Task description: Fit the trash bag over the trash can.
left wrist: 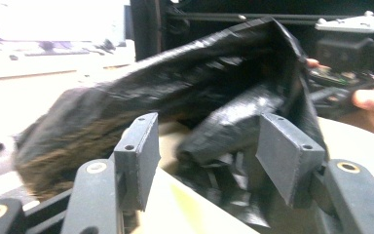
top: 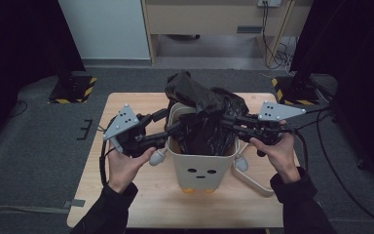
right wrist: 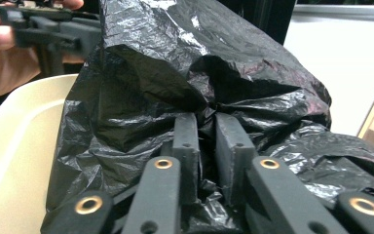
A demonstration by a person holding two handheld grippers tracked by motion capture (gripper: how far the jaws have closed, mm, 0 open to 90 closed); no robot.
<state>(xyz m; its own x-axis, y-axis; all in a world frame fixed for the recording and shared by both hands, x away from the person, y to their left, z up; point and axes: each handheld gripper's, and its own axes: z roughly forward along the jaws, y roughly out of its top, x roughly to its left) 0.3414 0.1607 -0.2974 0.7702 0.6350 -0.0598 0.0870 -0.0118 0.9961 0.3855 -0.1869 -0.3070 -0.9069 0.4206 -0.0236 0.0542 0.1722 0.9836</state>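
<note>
Fitting black bag (top: 202, 114) into cream bin (top: 202, 168) on table (top: 141, 204). Right gripper (right wrist: 205, 127) pinched tight on bag film; left gripper (left wrist: 204, 146) half open, fold between, not pressing. Next, guessing: left regrabs edge, stretches over rim.

The high view looks forward and down from above the person's side of the table (top: 141, 204), far enough back to take in the whole tabletop and the floor beyond. The left gripper view rides on the left gripper (left wrist: 207, 151), looks along its jaws from very close across the bin (left wrist: 195, 209) rim into the bag (left wrist: 175, 92), and catches the other hand beyond. The right gripper view rides on the right gripper (right wrist: 205, 146), pressed close against the same bag (right wrist: 175, 83), facing back at the opposite hand. All three views share the bag and the bin (top: 202, 163).
</note>
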